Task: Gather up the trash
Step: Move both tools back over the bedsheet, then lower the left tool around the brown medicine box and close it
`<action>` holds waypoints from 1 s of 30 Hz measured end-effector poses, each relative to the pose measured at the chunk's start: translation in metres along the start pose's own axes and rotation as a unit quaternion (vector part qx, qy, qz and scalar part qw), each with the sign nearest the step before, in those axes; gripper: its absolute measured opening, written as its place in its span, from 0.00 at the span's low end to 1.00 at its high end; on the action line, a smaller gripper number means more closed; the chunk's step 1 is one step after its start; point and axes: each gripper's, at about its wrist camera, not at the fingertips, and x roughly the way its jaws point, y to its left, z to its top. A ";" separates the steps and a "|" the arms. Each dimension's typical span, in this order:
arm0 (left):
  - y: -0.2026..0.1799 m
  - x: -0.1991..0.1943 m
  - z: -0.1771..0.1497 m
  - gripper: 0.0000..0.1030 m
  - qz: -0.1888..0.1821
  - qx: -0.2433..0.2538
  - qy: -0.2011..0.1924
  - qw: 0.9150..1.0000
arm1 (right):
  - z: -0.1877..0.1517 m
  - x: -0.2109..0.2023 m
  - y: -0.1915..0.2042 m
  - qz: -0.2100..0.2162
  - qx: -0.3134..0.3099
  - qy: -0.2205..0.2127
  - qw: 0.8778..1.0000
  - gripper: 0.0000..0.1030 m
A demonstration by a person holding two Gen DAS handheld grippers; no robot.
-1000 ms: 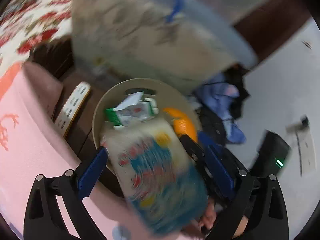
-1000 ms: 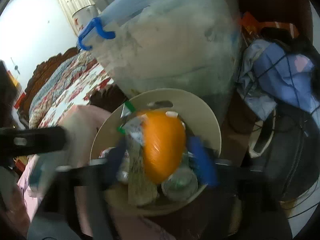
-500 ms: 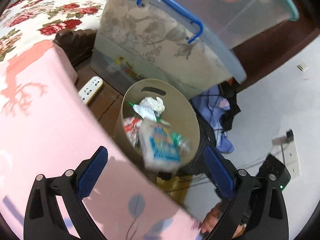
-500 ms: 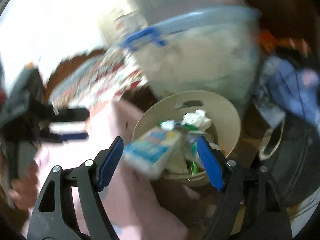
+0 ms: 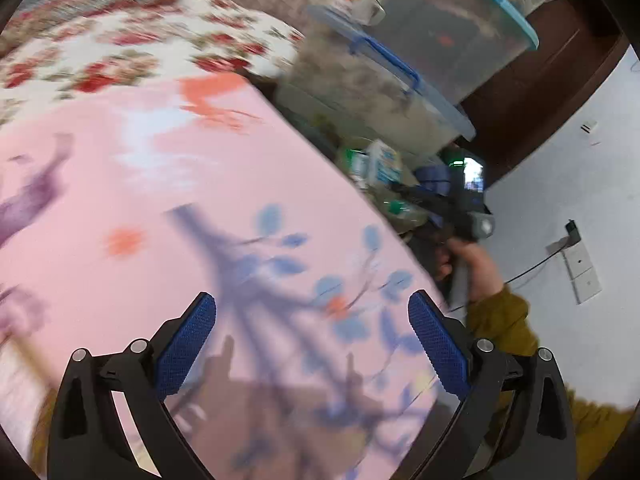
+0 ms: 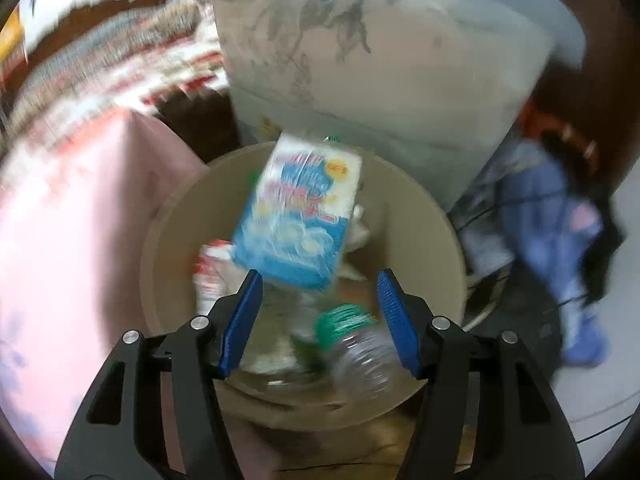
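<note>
**Blue packet over the bin, both claws wide**

Right gripper [image 6: 319, 320] hangs over the beige trash bin [image 6: 448, 240], blue pads spread apart with nothing between them. The blue-and-white packet [image 6: 298, 216] sits at twelve o'clock from those fingertips, tilted, inside the bin's rim in this view, though blur makes it hard to say whether it is settled or only perched on the heap. Below it, at five o'clock from the packet, a clear bottle with a green cap [image 6: 352, 344] lies near the bin's near wall, and a red-and-white wrapper [image 6: 210, 272] is at the packet's eight o'clock.

Left gripper [image 5: 312, 344] is well apart from all that, jaws wide and empty, above the pink bedspread [image 5: 160, 200]. From its camera the bin and packet show only as a smear at one o'clock, beside the person's right hand [image 5: 468, 264].

The risks? The bin looks full; a packet resting high on that pile could slide over the rim toward the pink cover at nine o'clock or the blue clothing [image 6: 548, 216] at three. A careless dip of the right fingers could also nudge the bottle or tip the bin against the big storage box [image 6: 400, 60] behind it.
</note>
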 end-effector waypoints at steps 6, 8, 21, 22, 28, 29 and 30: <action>0.060 -0.076 -0.046 0.90 0.074 -0.052 -0.047 0.995 | -0.025 -0.048 0.005 0.059 0.032 -0.033 0.997 0.60; 0.077 -0.092 -0.056 0.90 0.085 -0.077 -0.062 0.991 | -0.034 -0.063 0.013 0.078 0.045 -0.039 0.995 0.60; 0.162 -0.169 -0.120 0.90 0.156 -0.187 -0.117 0.963 | -0.068 -0.116 0.189 0.284 -0.006 -0.003 0.959 0.60; 0.168 -0.173 -0.126 0.90 0.161 -0.195 -0.118 0.960 | -0.074 -0.117 0.215 0.298 -0.024 0.007 0.954 0.60; 0.196 -0.190 -0.162 0.90 0.153 -0.241 -0.121 0.951 | -0.098 -0.117 0.339 0.348 -0.114 0.048 0.929 0.53; 0.197 -0.193 -0.169 0.90 0.145 -0.245 -0.122 0.951 | -0.102 -0.116 0.351 0.349 -0.120 0.052 0.928 0.53; 0.197 -0.195 -0.174 0.90 0.139 -0.245 -0.124 0.951 | -0.106 -0.115 0.366 0.352 -0.124 0.059 0.926 0.51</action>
